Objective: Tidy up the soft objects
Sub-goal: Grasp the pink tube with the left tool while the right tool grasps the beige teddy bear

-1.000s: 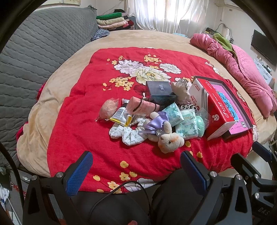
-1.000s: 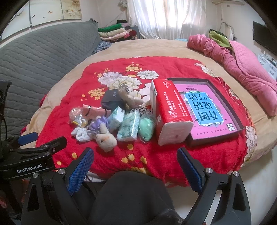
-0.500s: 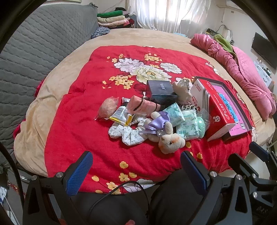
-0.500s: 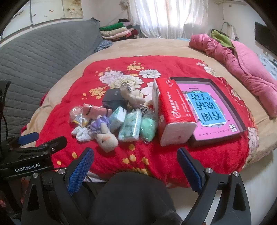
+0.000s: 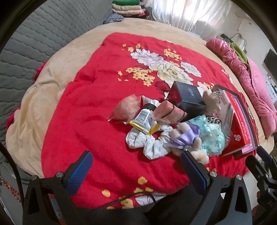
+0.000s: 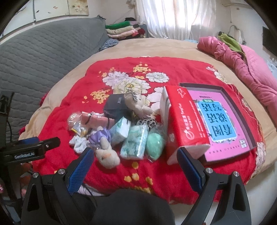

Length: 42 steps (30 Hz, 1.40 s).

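Red floral blanket [image 5: 90, 107] carries the pile: floral scrunchie [image 5: 147, 142] beside plush toy [image 5: 187, 138]; left gripper [image 5: 136, 171] wide open, empty, just short of the toy. Right view: same plush toy [image 6: 106, 152], tissue packs [image 6: 133, 145] adjoining; right gripper [image 6: 135, 166] wide open, empty, before it.

Bedroom. Bed [image 6: 173, 46] covered by a tan sheet, with a red floral blanket [image 6: 121, 69] spread on top. Grey quilted headboard [image 6: 43, 57] along the left. Stack of folded clothes [image 6: 123, 30] at the far corner. White sheer curtains [image 6: 173, 19] behind, daylight coming through. Pink quilt [image 6: 251, 69] bunched at right, green cloth [image 6: 228, 40] on it. Pale wall [image 6: 52, 8] above the headboard.
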Tool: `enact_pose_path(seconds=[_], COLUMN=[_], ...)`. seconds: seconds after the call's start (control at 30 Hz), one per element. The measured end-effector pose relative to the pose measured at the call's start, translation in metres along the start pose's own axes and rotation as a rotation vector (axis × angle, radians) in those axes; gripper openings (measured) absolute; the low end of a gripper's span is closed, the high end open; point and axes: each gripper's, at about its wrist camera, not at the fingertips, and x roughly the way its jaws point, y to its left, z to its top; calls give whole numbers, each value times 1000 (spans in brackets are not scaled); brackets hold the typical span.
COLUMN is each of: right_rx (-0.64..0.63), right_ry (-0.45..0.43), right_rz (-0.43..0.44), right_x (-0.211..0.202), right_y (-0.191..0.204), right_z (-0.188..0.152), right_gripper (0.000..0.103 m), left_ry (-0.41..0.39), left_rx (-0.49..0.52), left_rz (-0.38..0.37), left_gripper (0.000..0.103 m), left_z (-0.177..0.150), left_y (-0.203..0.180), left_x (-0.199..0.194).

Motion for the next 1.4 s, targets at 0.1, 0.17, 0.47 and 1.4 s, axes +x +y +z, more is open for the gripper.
enact_pose_path(seconds=[0.1, 0.17, 0.47, 1.4], right_rx=[-15, -23, -84, -299], right_ry=[-3, -4, 1, 158], right_rz=[6, 12, -2, -18], right_x=[9, 15, 41, 154], right_y=[0, -1, -11, 6], right_z=[11, 19, 51, 76], right_gripper=[96, 96, 96, 35], left_ry=[-5, -21, 12, 115], left_rx=[35, 74, 313, 500], left_rz=[7, -9, -80, -229], left_gripper=[102, 102, 101, 34], left_z=[12, 21, 58, 72], left_y=[-3, -10, -34, -54], left_x=[9, 13, 48, 87])
